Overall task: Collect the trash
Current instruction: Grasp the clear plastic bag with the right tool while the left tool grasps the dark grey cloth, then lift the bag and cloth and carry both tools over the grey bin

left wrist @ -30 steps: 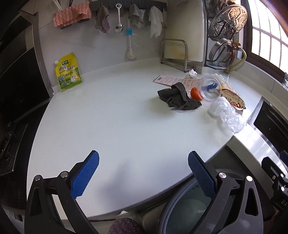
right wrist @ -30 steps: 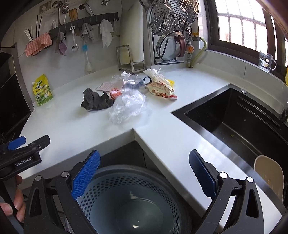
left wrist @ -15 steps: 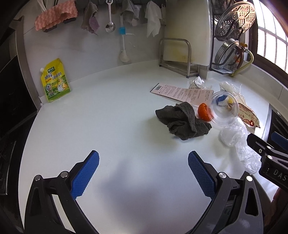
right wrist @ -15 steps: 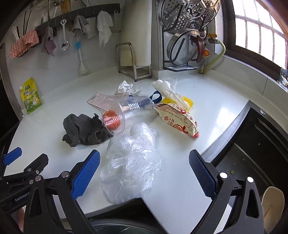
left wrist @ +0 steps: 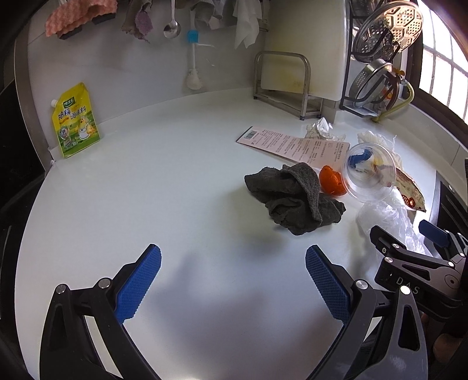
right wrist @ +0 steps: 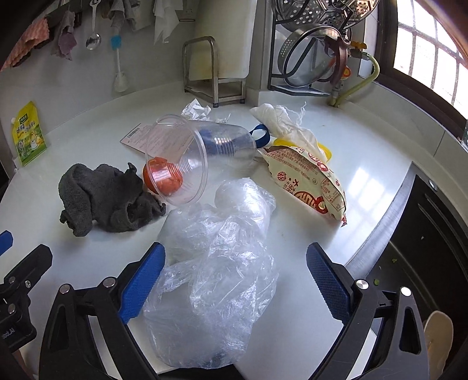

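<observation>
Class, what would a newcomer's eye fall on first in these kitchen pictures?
A crumpled clear plastic bag lies between the open right gripper's fingers. Behind it a clear cup lies on its side, an orange piece at its mouth, a dark cloth beside.

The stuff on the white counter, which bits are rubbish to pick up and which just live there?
Rubbish to collect:
clear plastic bag
clear plastic cup
snack wrapper
printed paper slip
crumpled paper

Probably just kitchen things:
grey cloth
yellow seasoning pouch
cutting board rack
hanging spoon
</observation>
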A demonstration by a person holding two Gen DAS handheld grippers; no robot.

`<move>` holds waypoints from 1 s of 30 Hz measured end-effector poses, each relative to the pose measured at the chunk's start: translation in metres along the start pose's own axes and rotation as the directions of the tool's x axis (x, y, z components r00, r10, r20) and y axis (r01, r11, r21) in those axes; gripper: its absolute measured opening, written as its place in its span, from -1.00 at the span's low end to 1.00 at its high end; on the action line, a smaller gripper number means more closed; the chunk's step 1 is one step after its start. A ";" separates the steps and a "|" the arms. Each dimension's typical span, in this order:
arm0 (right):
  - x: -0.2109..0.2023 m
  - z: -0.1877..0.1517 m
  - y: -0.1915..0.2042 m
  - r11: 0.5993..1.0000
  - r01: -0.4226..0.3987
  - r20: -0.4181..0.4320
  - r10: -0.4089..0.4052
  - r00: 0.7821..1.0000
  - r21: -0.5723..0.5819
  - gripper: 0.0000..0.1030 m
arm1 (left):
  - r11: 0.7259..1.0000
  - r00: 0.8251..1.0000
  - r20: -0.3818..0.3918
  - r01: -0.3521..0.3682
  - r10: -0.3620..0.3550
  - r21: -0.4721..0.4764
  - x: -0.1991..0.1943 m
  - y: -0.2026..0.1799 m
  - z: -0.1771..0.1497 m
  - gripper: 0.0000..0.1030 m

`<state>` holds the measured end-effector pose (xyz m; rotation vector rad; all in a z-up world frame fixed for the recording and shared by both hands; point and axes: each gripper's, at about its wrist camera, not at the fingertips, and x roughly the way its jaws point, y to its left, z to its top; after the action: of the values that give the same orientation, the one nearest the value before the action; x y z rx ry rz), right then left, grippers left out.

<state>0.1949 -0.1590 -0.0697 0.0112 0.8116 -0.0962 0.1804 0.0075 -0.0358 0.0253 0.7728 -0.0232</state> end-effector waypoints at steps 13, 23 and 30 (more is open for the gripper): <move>-0.018 -0.013 -0.035 0.993 -0.075 0.008 0.074 0.997 0.092 -0.76 | 0.999 0.999 0.006 0.039 -0.039 0.013 0.004 -0.018 0.006 0.88; -0.039 -0.031 -0.073 0.977 -0.138 0.041 0.133 0.990 0.165 -0.78 | 1.000 1.000 0.010 0.006 -0.006 0.002 0.020 -0.042 0.019 0.88; -0.044 -0.034 -0.079 0.966 -0.189 0.055 0.182 0.982 0.175 -0.78 | 0.998 0.998 0.003 -0.058 0.058 -0.024 0.038 -0.045 0.038 0.88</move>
<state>0.1325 -0.2329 -0.0591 0.2547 0.7581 0.0079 0.2326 -0.0395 -0.0353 0.0254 0.7684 0.0411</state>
